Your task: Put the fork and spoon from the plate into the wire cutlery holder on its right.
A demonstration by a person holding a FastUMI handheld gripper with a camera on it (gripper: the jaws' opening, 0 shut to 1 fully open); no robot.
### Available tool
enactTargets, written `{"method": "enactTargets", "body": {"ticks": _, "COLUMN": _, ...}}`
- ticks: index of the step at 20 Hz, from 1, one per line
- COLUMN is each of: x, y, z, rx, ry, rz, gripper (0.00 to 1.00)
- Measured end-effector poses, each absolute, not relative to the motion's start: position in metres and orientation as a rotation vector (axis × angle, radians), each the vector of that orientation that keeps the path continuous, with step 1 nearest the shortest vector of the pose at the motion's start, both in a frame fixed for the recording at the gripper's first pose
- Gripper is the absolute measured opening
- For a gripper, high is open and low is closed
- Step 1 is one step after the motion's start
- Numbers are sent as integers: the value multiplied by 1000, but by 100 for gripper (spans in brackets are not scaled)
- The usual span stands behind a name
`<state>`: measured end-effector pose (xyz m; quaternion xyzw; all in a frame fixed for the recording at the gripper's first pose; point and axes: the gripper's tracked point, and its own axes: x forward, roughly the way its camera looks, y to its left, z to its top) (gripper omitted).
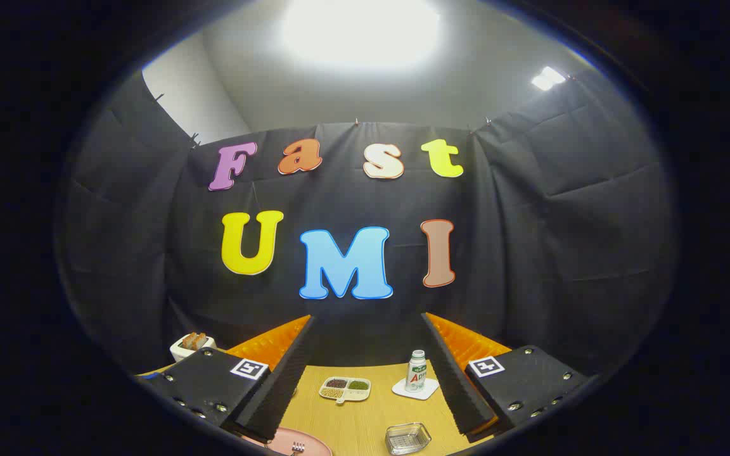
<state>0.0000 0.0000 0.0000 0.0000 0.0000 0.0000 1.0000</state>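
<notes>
My gripper (368,320) is held high over the wooden table and stands open, with nothing between its two black-padded fingers (289,373). Down by the base of the left finger lies a pink plate (311,441), partly hidden. A fork (297,448) rests on the plate, tines showing. I cannot make out a spoon. A small clear holder (408,437) with a grid-like bottom sits on the table to the right of the plate, near the base of the right finger.
Beyond the plate, between the fingers, sit a divided white dish (345,389) of grains and a small bottle (416,371) on a white coaster (416,389). A white bowl (191,345) with bread-like pieces stands past the left finger.
</notes>
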Motion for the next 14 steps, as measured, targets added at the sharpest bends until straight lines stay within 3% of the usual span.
{"method": "enactTargets", "body": {"ticks": 14, "x": 4, "y": 45, "z": -78, "rx": -8, "ry": 208, "rz": 117, "gripper": 99}}
